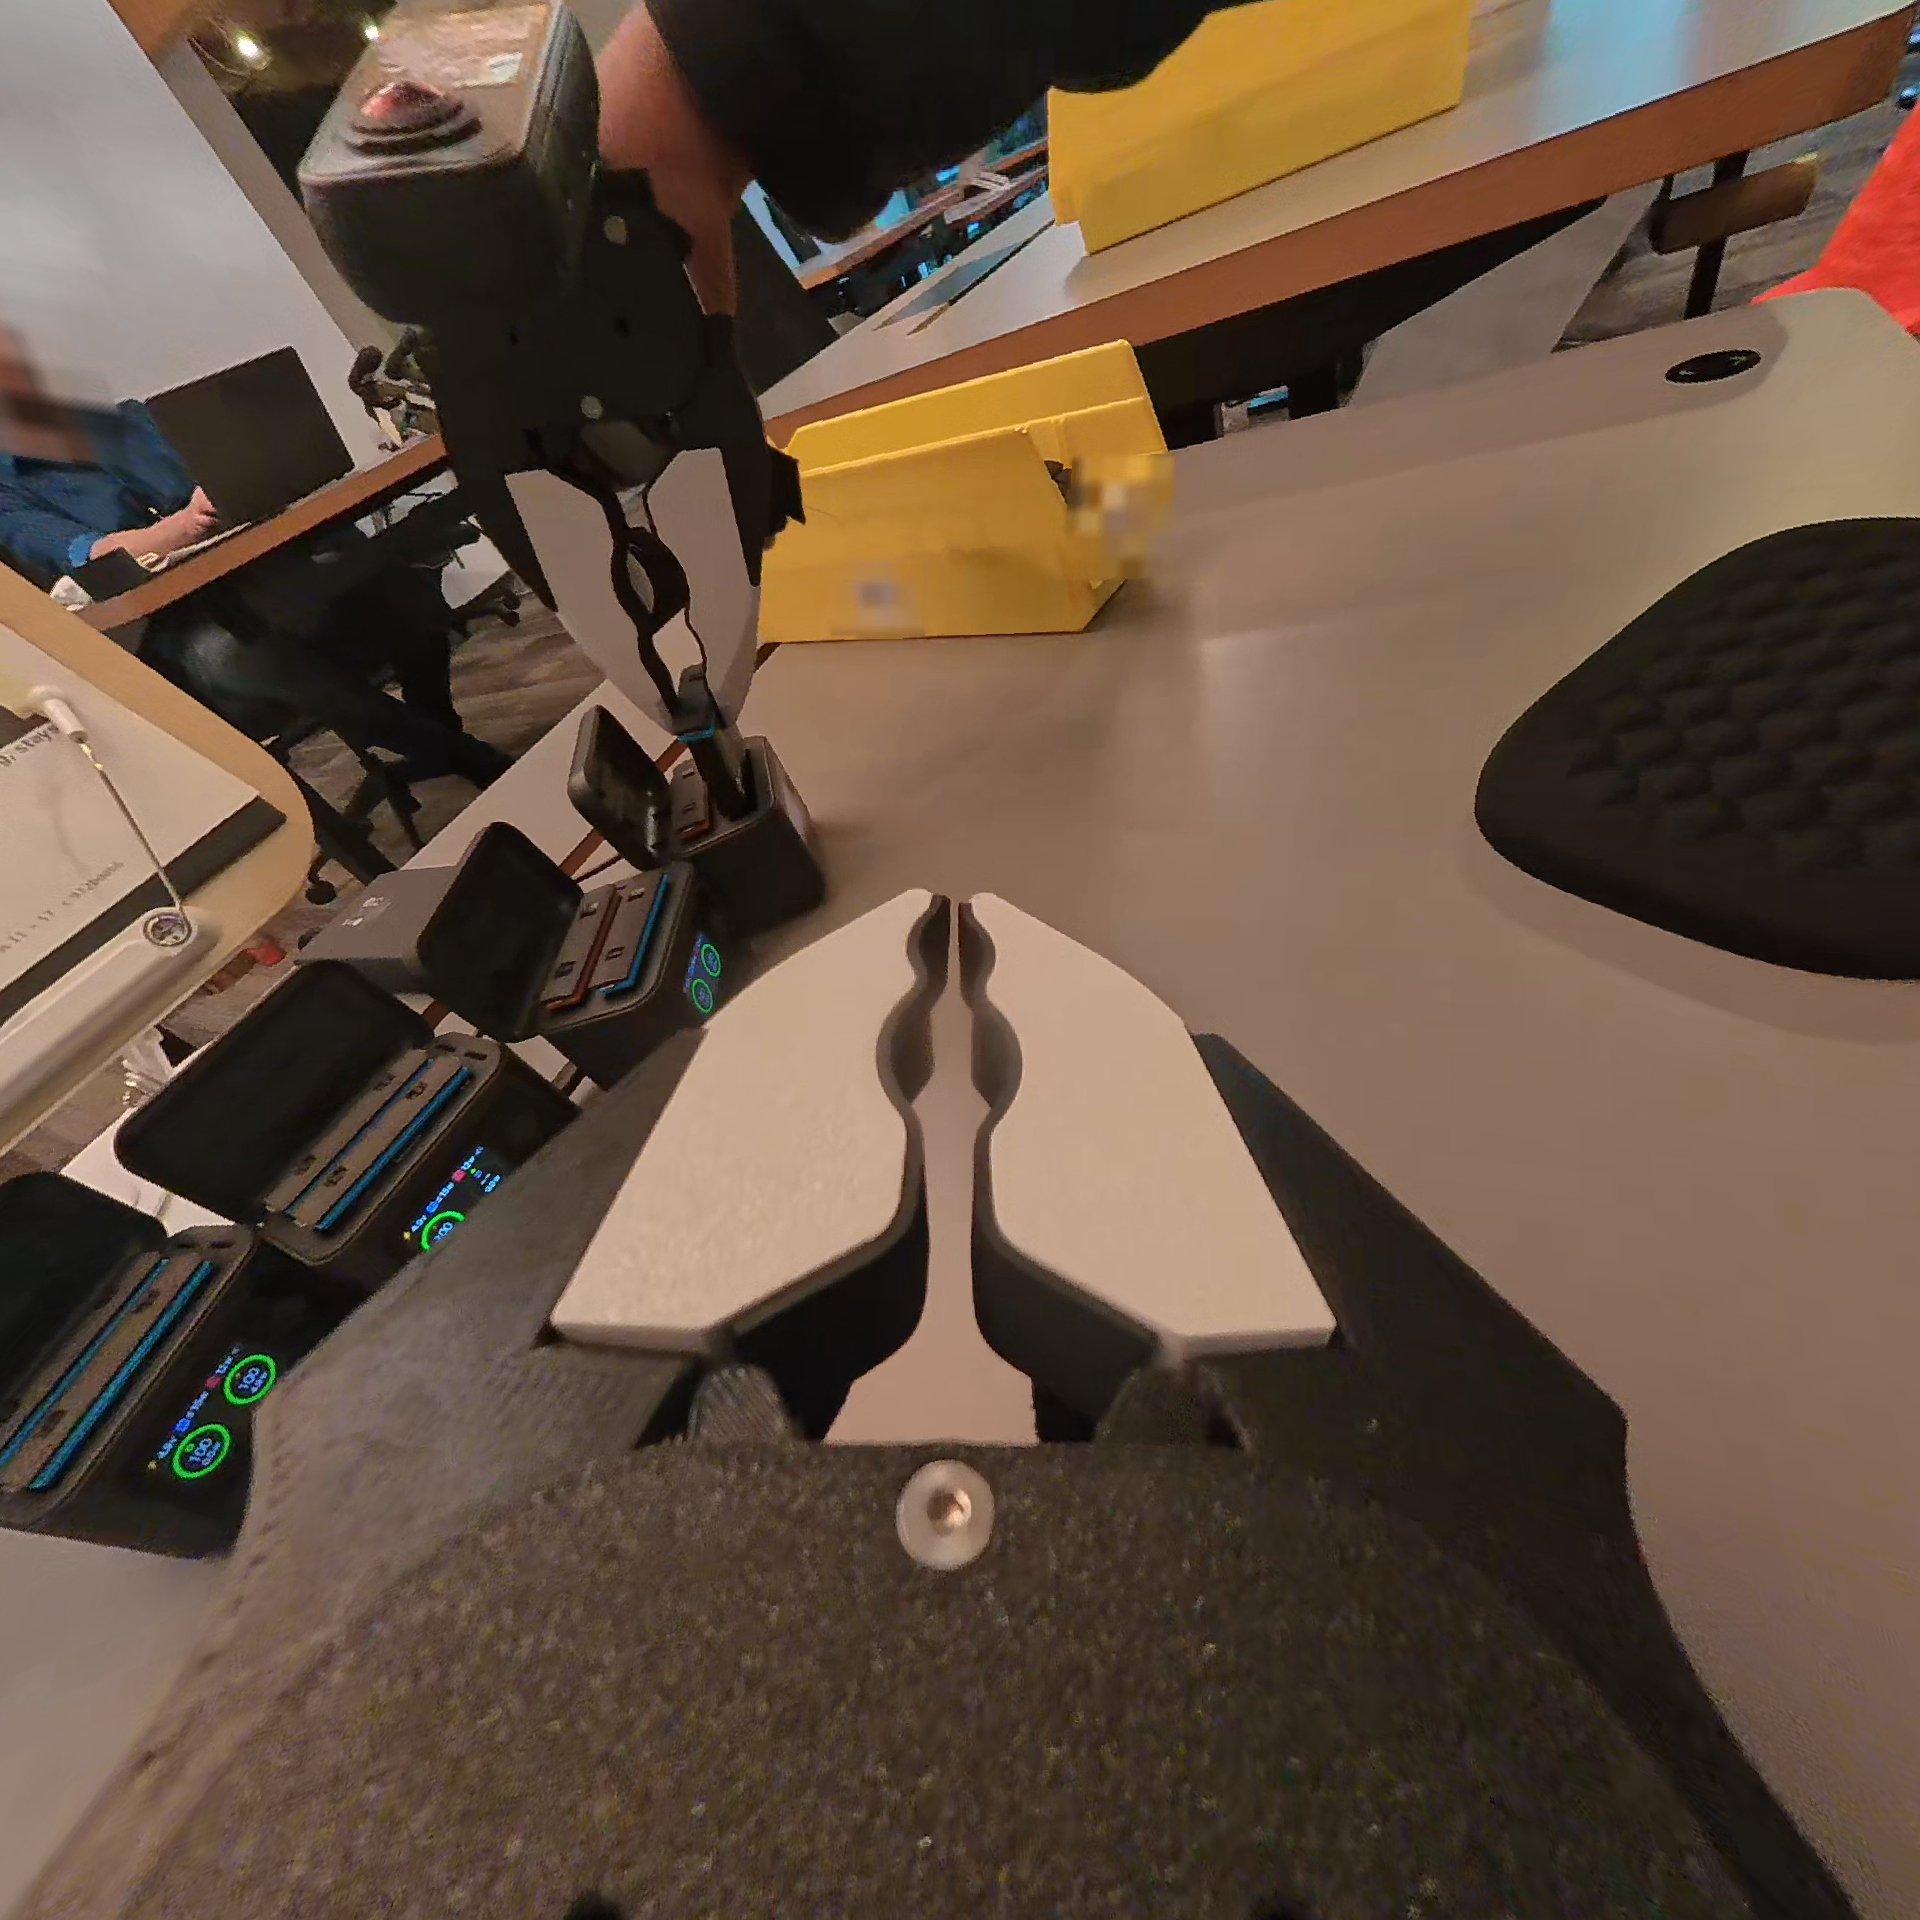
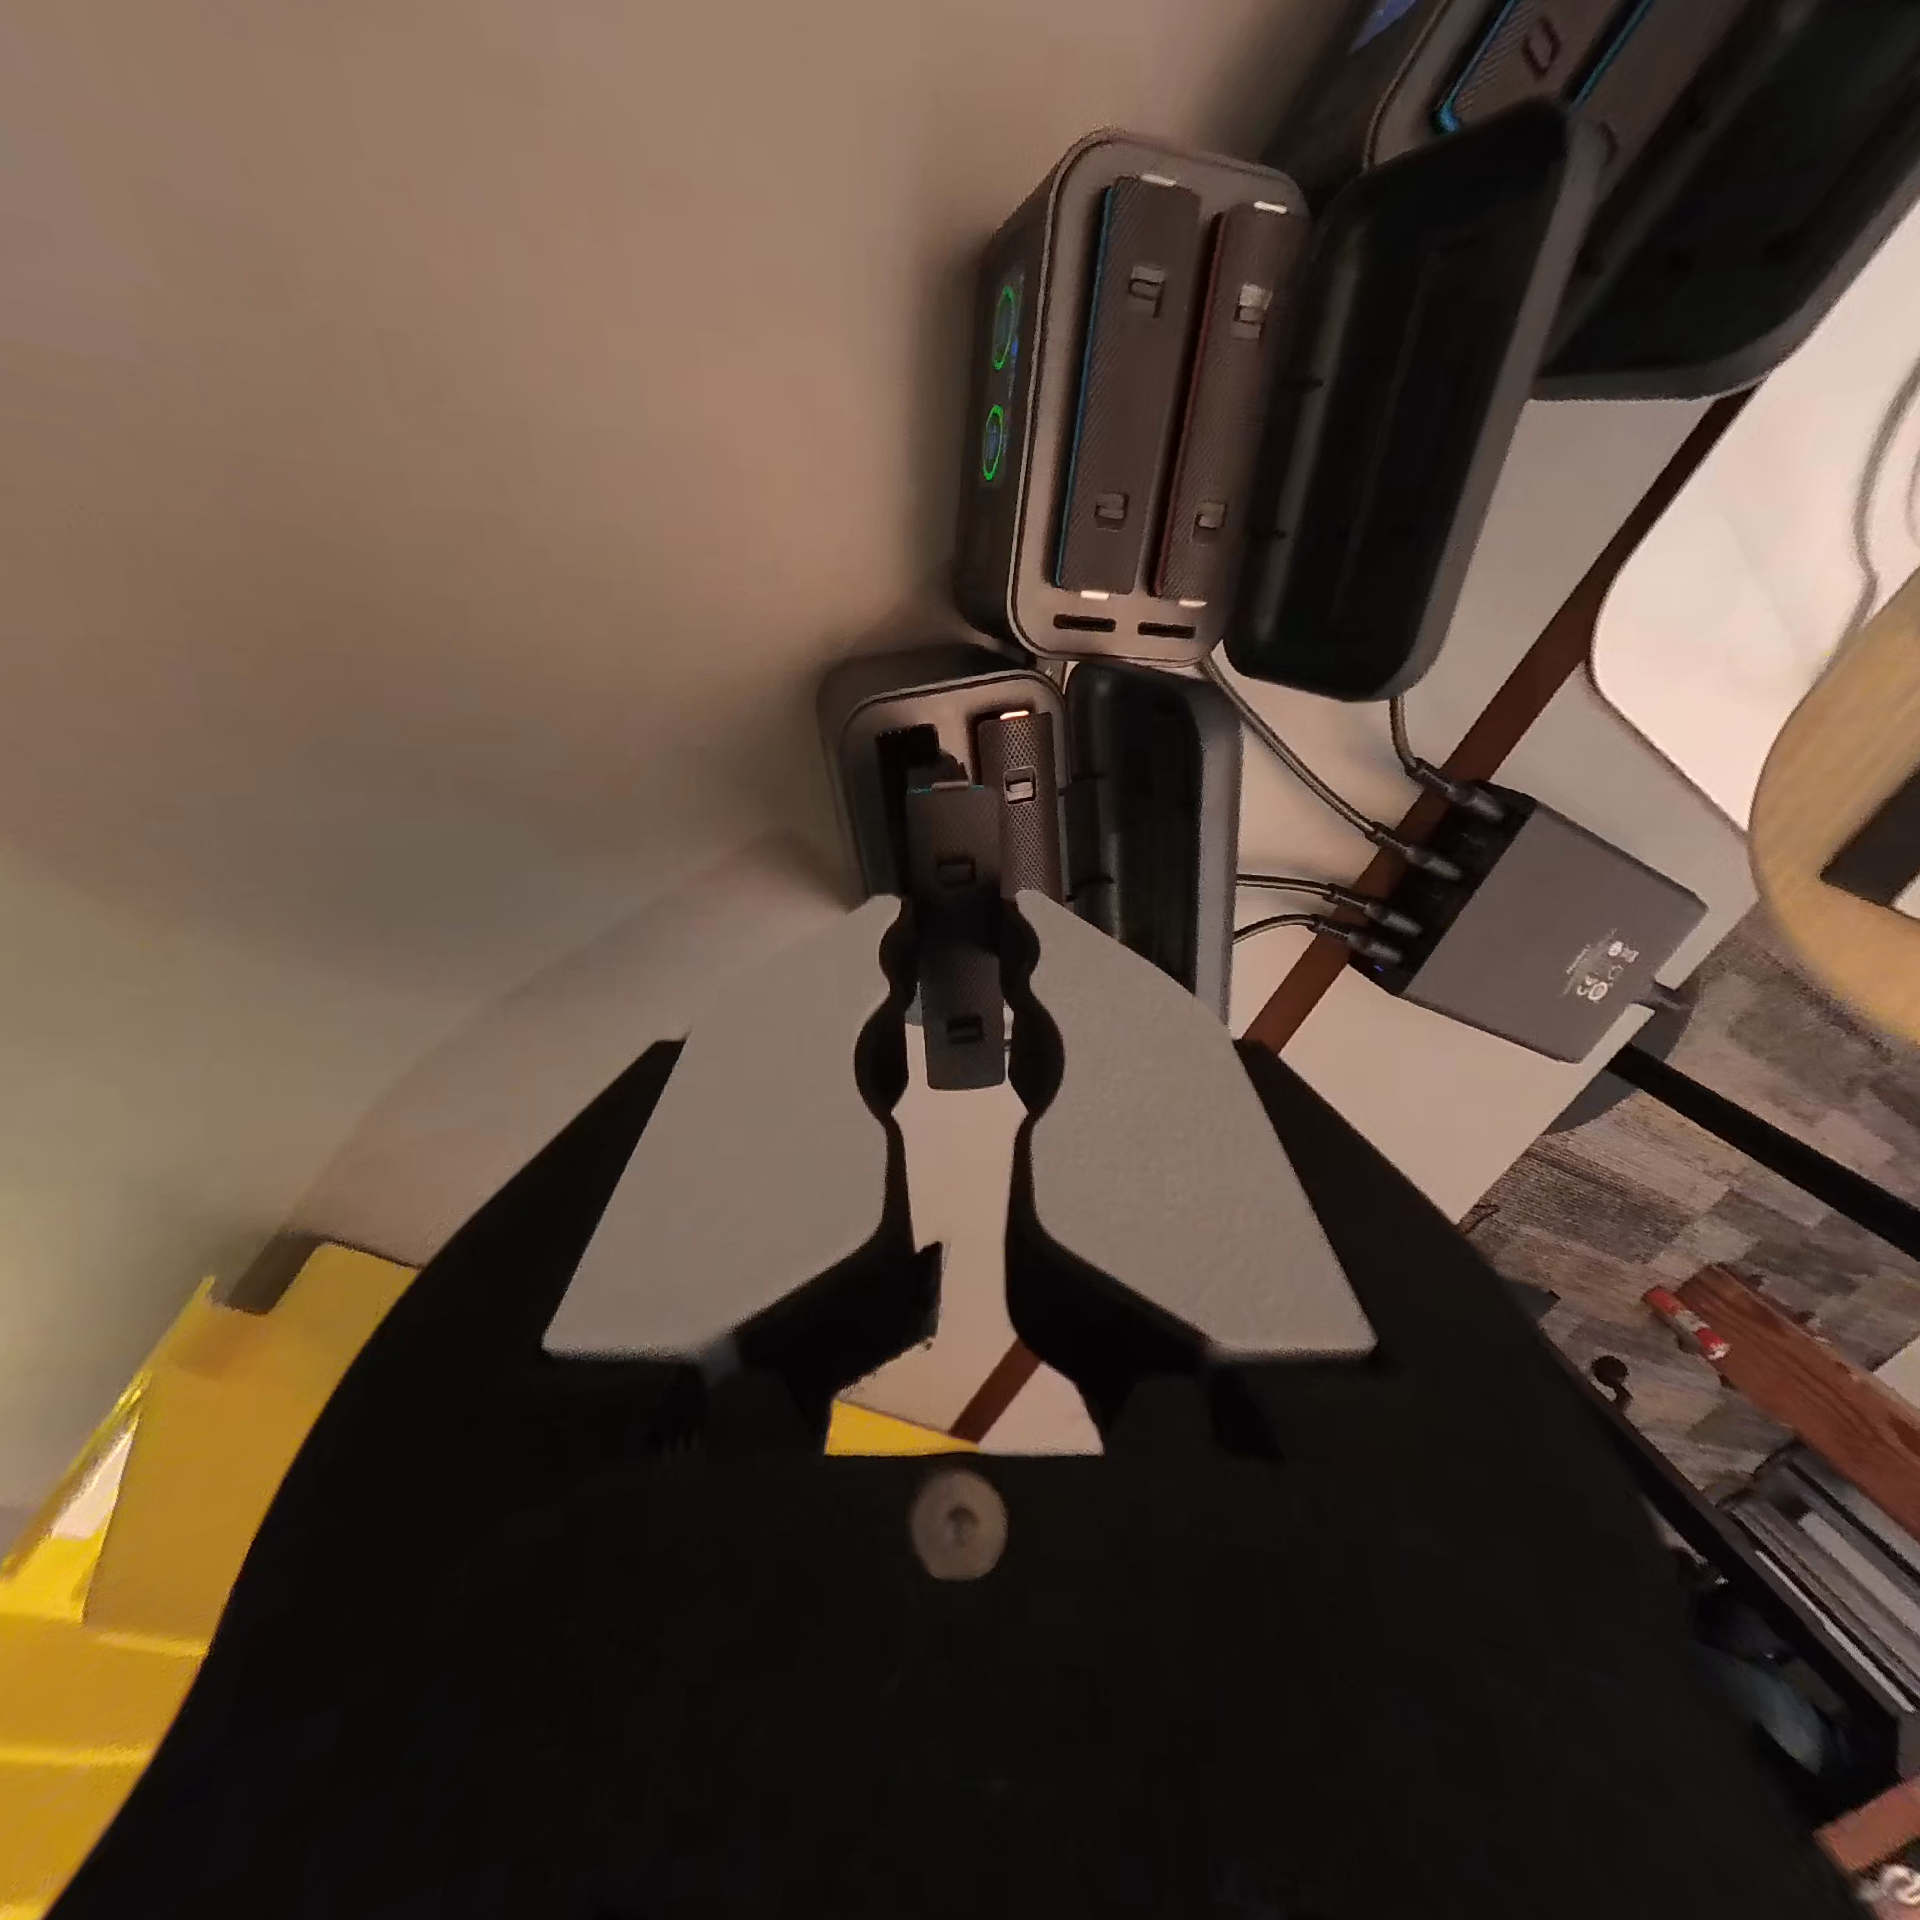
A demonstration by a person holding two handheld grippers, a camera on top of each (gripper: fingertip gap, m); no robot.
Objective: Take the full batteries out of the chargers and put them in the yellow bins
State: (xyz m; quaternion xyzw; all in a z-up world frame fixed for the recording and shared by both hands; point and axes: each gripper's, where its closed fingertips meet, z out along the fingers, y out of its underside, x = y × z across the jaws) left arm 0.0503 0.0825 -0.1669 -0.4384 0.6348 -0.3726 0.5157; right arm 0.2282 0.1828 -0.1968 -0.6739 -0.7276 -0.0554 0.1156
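Observation:
My right gripper is shut on a black battery with a blue edge, lifted partway out of the end charger. A second battery stays in that charger's other slot. In the left wrist view, the right gripper stands over that charger with the battery between its fingers. My left gripper is shut and empty, over the grey table right of the charger row. A yellow bin lies beyond the end charger; it also shows at the lower left.
Three more open chargers with batteries and green displays line the table's left edge. A grey power hub with cables hangs past the edge. A black textured mat lies right. Another yellow bin sits on a far table. A seated person is left. Left tips to right tips: about 20 cm.

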